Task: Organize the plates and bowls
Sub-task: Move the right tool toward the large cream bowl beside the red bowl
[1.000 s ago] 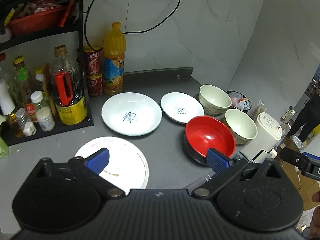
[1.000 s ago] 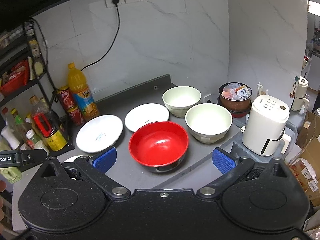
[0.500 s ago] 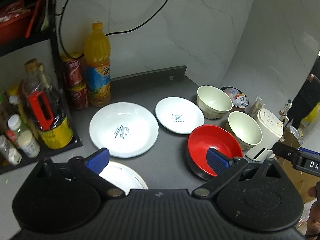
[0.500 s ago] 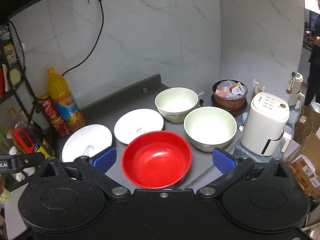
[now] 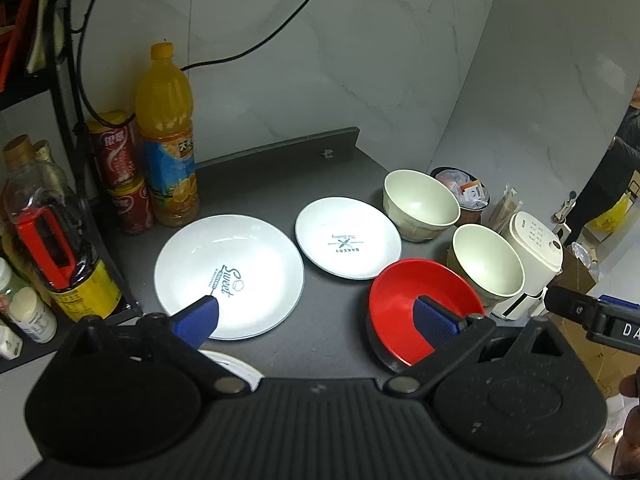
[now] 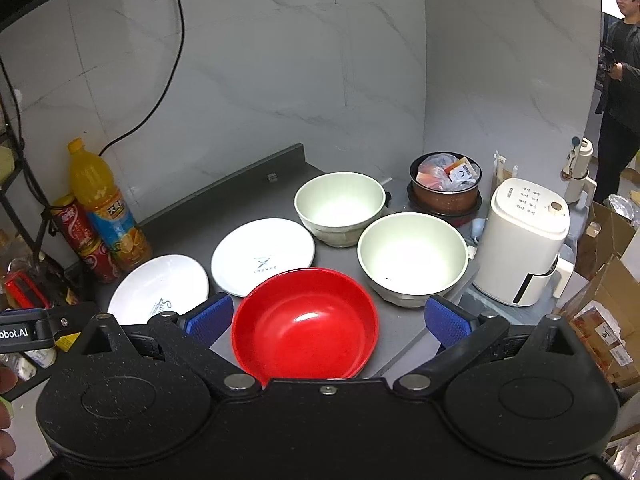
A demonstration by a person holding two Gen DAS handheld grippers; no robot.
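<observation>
- Two grippers hover over the dark counter (image 5: pixel 320 184), both with blue fingers spread wide and holding nothing; since a second ago each has moved forward, so the dishes loom larger.
- Left gripper (image 5: pixel 316 316): the nearest white plate (image 5: pixel 230 362), once mostly in view, now shows only a sliver under its body at 7 o'clock.
- Right gripper (image 6: pixel 326 318): the red bowl (image 6: pixel 306 322) sits upright, mouth up, between its fingers without touching them.
- At 10 o'clock of the red bowl lies the "Sweet" plate (image 5: pixel 228 276), flat; the "Bakery" plate (image 5: pixel 348 238) lies just beside it at 12 o'clock.
- Two cream bowls (image 6: pixel 412 258) (image 6: pixel 340 208) stand upright at 1 o'clock, near each other.
- Farther off, a white appliance (image 6: pixel 524 240) stands at 3 o'clock; an orange juice bottle (image 5: pixel 166 136) and red cans (image 5: pixel 120 168) crowd the left wall.
</observation>
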